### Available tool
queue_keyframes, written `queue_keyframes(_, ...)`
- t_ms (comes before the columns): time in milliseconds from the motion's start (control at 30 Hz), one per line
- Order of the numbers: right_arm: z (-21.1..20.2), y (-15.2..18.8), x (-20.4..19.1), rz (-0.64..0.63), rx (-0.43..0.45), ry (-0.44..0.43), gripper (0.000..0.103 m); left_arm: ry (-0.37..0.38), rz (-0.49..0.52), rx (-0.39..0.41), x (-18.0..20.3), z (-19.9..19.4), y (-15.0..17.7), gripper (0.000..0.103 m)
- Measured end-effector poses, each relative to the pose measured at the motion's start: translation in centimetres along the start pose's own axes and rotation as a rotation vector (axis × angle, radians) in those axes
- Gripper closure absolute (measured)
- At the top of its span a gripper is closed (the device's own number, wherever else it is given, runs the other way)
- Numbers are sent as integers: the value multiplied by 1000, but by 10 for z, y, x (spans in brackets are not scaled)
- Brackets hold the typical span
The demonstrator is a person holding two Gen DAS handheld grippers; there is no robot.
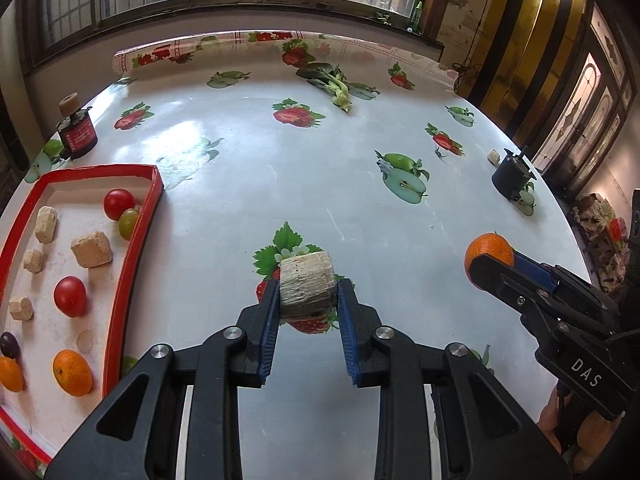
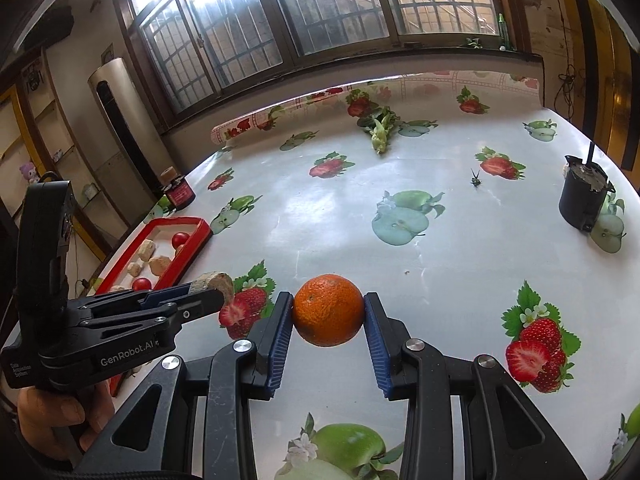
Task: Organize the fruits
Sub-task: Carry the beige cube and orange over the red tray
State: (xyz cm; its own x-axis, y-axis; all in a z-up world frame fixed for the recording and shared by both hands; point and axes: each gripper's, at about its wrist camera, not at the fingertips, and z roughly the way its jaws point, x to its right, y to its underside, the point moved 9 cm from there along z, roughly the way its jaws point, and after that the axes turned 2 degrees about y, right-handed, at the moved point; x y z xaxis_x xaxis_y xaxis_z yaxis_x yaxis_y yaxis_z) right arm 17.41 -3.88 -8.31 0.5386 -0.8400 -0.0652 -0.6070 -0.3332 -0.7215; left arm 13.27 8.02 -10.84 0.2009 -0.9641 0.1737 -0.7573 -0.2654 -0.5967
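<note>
The left gripper (image 1: 308,300) is holding a pale block (image 1: 307,287); its jaws are clamped on the two sides of it, above the surface (image 1: 280,168). The right gripper (image 2: 328,314) is holding an orange (image 2: 328,310), and its jaws are pressing on it from left and right.

The landmark here is the red tray (image 1: 132,256). The block is hanging to the right of the tray, not far from its right wall. The orange is well to the right of the tray, beyond the block. Inside the tray are lying two tomatoes (image 1: 70,296), a green grape (image 1: 128,223), a dark grape (image 1: 9,345), two small oranges (image 1: 72,372) and some pale chunks (image 1: 91,249).

I judge that both things are going to the tray. Several risks are showing:

- The orange is round and smooth, and the jaws are touching it only at two narrow places. If the hand is tilting or moving fast, it may be slipping out and rolling away on the glossy cloth.
- The block looks crumbly, so a hard squeeze may be breaking its edges.
- The tray is already crowded. A thing lowered carelessly may be pushing a tomato or a grape, and these are rolling easily.
- The tray wall is raised; a low approach may be hitting it and shifting the tray.
- The two grippers are close, so they may be colliding if both are going to the tray together.
</note>
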Motion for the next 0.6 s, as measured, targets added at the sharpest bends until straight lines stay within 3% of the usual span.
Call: queue_keyframes(600, -5, 3, -82, -125, 2, -85, 67, -56, -84, 69, -54, -54, 23, 78)
